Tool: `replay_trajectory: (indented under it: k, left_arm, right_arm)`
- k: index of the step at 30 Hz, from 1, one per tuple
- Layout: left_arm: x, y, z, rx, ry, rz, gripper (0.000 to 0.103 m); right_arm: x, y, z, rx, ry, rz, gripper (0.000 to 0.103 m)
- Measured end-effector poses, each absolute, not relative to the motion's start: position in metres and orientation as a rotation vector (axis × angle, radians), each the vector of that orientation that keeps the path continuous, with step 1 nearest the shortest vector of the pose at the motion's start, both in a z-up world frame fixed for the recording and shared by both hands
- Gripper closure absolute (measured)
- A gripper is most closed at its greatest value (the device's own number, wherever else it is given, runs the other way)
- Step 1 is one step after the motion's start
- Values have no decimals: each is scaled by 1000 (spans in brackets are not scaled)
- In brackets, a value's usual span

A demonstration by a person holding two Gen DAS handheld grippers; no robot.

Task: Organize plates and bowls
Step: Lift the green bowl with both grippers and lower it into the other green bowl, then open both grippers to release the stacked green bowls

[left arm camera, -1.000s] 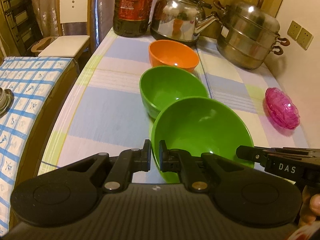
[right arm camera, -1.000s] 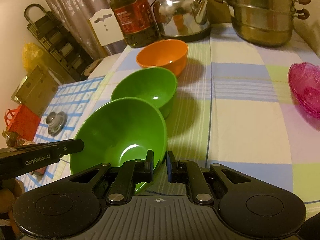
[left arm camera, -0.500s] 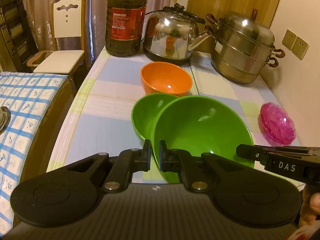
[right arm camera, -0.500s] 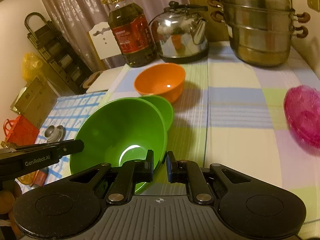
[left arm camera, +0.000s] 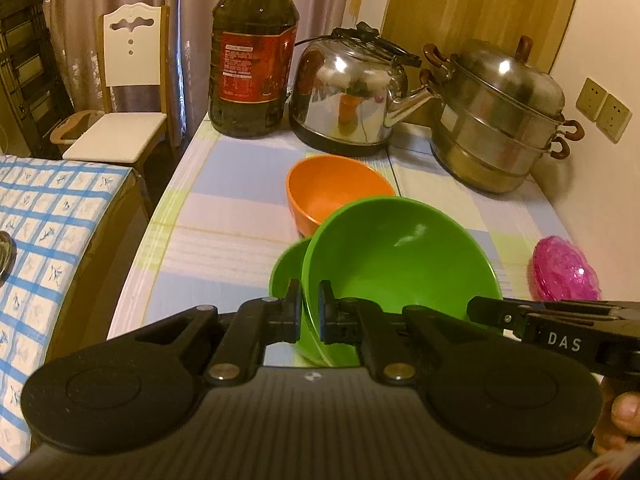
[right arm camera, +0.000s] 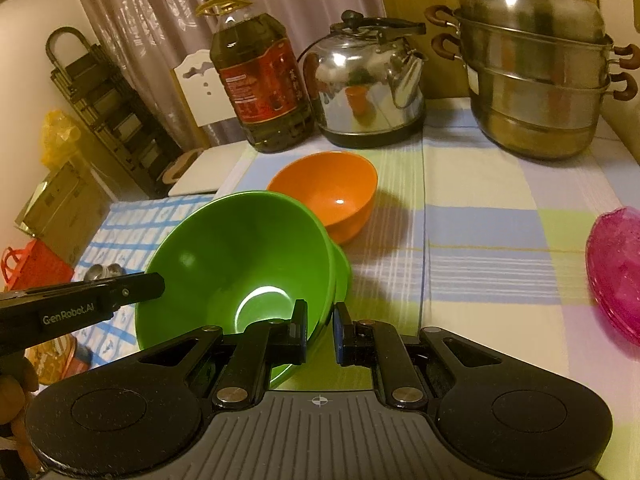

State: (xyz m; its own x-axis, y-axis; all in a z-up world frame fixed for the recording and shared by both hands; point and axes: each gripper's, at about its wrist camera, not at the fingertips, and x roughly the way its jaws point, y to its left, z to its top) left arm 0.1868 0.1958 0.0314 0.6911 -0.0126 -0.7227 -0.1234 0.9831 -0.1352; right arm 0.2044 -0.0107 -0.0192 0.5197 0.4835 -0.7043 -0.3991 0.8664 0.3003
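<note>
A large green bowl (left arm camera: 400,256) hangs above the checked tablecloth (left arm camera: 224,216), held by its rim from both sides. My left gripper (left arm camera: 310,306) is shut on the near left rim. My right gripper (right arm camera: 320,328) is shut on the right rim (right arm camera: 324,280) of the same bowl (right arm camera: 240,260). A smaller green bowl (left arm camera: 285,270) sits right under it, mostly hidden; only a sliver (right arm camera: 343,268) shows. An orange bowl (left arm camera: 332,188) stands just beyond. A pink glass dish (left arm camera: 566,270) lies at the right.
At the back of the table stand an oil bottle (left arm camera: 252,52), a steel kettle (left arm camera: 348,96) and a stacked steamer pot (left arm camera: 500,120). A lower table with blue check cloth (left arm camera: 52,216) is at the left, a white chair (left arm camera: 120,120) behind it.
Both grippers have carried the large green bowl up and away from me. It now covers most of the smaller green bowl, which was in full view before.
</note>
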Motion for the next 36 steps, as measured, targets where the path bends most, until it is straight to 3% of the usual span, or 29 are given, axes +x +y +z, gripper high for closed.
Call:
replay_trajectory:
  k: [36]
  left_arm:
    - [236,212,-30,-168,901,97,97]
  right_arm:
    - [252,34,-71,-96,918,511,90]
